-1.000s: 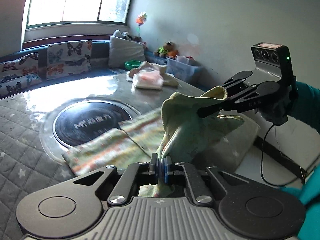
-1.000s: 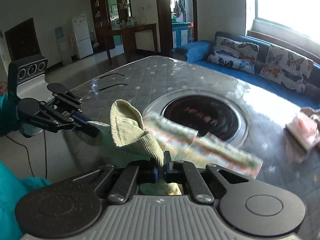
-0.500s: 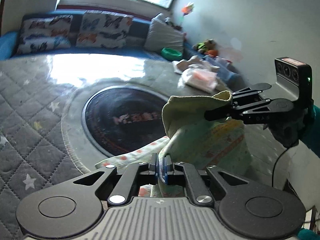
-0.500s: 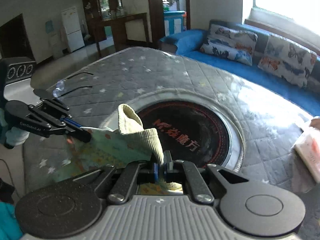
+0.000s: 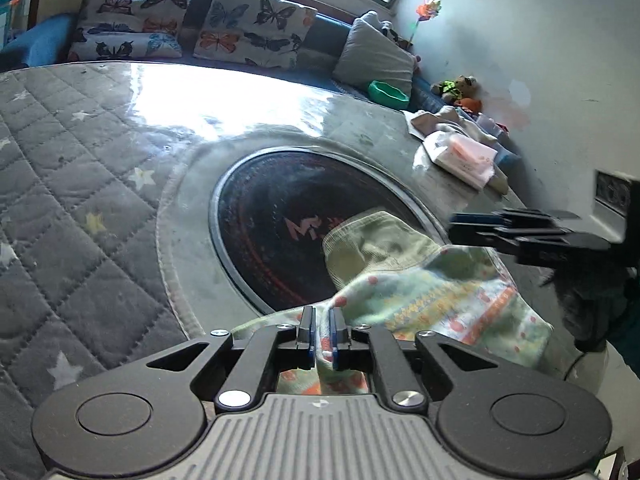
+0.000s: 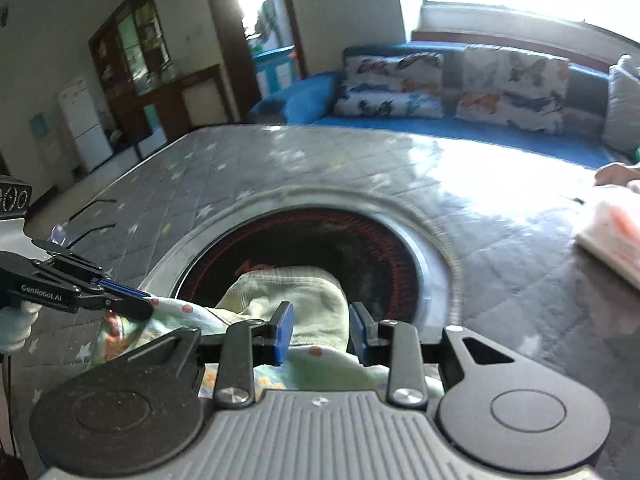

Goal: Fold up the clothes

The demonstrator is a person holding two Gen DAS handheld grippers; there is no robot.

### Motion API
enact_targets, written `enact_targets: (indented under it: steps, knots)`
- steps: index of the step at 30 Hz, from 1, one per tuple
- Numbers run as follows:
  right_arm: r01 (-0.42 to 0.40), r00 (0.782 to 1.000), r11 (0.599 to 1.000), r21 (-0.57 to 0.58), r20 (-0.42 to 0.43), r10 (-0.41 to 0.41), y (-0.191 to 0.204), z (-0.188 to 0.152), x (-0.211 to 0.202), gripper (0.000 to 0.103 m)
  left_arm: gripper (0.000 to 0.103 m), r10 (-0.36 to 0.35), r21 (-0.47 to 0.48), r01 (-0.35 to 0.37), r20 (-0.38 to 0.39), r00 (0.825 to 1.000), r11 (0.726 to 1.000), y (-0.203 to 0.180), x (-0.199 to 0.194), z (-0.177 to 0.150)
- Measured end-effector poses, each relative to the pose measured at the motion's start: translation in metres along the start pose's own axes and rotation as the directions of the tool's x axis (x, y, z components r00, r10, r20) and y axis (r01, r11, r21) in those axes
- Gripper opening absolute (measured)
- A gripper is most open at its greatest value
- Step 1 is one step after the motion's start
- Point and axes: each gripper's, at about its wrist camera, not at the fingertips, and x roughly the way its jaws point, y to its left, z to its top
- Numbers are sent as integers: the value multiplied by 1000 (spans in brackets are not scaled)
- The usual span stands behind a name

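A small patterned garment point(image 5: 440, 300), with a pale green ribbed cuff point(image 5: 372, 244), lies folded over on the table at the near rim of the black round plate point(image 5: 280, 216). My left gripper point(image 5: 322, 336) still pinches the garment's near edge while its jaws begin opening. The right wrist view shows the left gripper point(image 6: 149, 303) at the left, holding that edge. My right gripper point(image 6: 322, 332) has its jaws opening. Its blue pads point(image 6: 285, 330) stand apart on either side of the cuff point(image 6: 296, 296) and do not press on it. It also shows at the right of the left wrist view as the right gripper point(image 5: 454, 227).
A grey quilted cover point(image 5: 72, 200) with stars covers the table. A stack of folded pink and white clothes point(image 5: 460, 156) sits at the far right, seen as clothes point(image 6: 612, 236) from the right wrist. A blue sofa with butterfly cushions point(image 5: 252, 32) runs behind, and a green bowl point(image 5: 388, 92) stands near it.
Both grippers came down and forward over the table with the garment. The right gripper's jaws parted and let go of the cuff. The garment went from hanging between them to lying on the table.
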Motion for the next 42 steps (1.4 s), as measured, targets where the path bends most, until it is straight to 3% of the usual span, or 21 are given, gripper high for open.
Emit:
enact_targets:
  steps: [5,9,11,14,20,29,34,38,42]
  knots:
    - [16,1000,1000,13,9,-16,-3,-20,-21,30,10,77,-19,-77,8,997,997,12,0,8]
    - [81,996,996,25,-38,-80,-10,-39,-25,30,10,117,-25,-116,39,992,993,14,-7,10]
    - [116,992,992,42,-47,-114,-18,-45,-25,29,10,119,-8,-119,78,990,993,5,-16,9]
    - [127,992,987,94,-12,-127,-25,-44,-32,25,10,66,29,-70,117,991,997,-16,-30,6]
    - [96,995,993,68,7,-96,-12,-35,-17,25,10,-29,78,24,64,998,997,-48,-16,-12]
    - [152,988,983,107,-5,-152,-22,-33,5,23,10,61,-44,-60,29,998,997,-11,5,-16]
    - [122,992,992,41,20,-123,-3,-26,6,24,10,68,-44,-65,54,996,997,-17,3,-8]
    - [49,999,998,-29,2,-49,19,-22,8,24,10,-19,27,16,89,996,1000,-48,0,-3]
    - [-13,999,992,-127,-40,8,43,-28,1,24,10,-59,59,55,64,996,997,-67,17,1]
